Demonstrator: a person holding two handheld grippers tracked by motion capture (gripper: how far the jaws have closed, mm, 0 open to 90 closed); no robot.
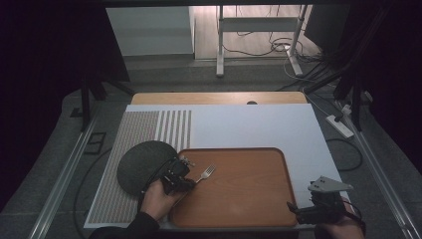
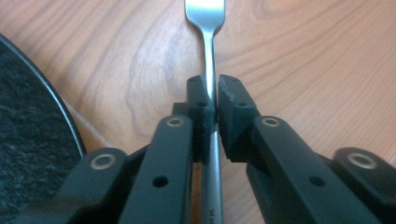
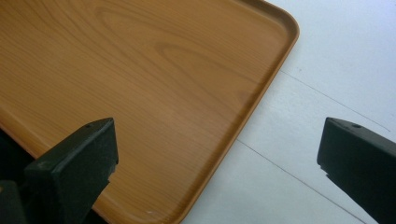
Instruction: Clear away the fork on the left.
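Now, the wooden tray (image 1: 249,199) lies under both grippers. Dark round mat (image 1: 142,164) sits just left of the left gripper (image 2: 212,100), w/ jaws clamped on the fork (image 2: 208,28) handle, tines ahead. Thin grip: fork may pivot or slip. Right gripper (image 3: 217,158) gapes wide, empty, over tray corner.

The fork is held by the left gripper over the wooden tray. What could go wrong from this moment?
1. The left gripper pinches only the fork's thin handle, so the fork may swivel or slip out and drop on the tray.
2. The dark round plate lies close beside that gripper; a sideways move might knock it.
3. The right gripper, open at the tray's near corner, could bump the rim.
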